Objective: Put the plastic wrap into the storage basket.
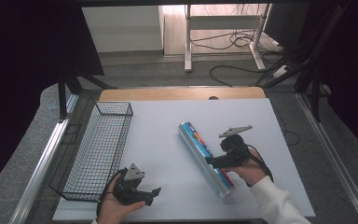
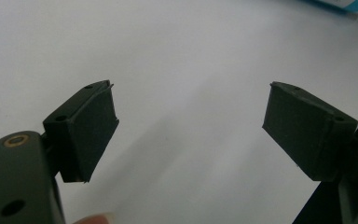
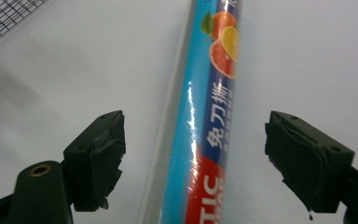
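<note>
One long boxed roll of cling film (image 1: 205, 157) lies flat on the white bench (image 1: 168, 140), its long axis running from 11 o'clock to 5 o'clock. The right gripper (image 3: 193, 158) sits at the roll's near end, fingers parted, straddling the box without pressing it. The left gripper (image 2: 191, 126) rests well apart toward 8 o'clock, fingers wide and empty, just beside the wire basket (image 1: 98, 149). Judgement: the right hand is plainly nearer; any grasp must close across the short axis.

White table (image 1: 168, 140) with a wire basket (image 1: 98, 149) at left, a foil-wrapped roll (image 1: 200, 151) lying diagonally mid-right.
</note>
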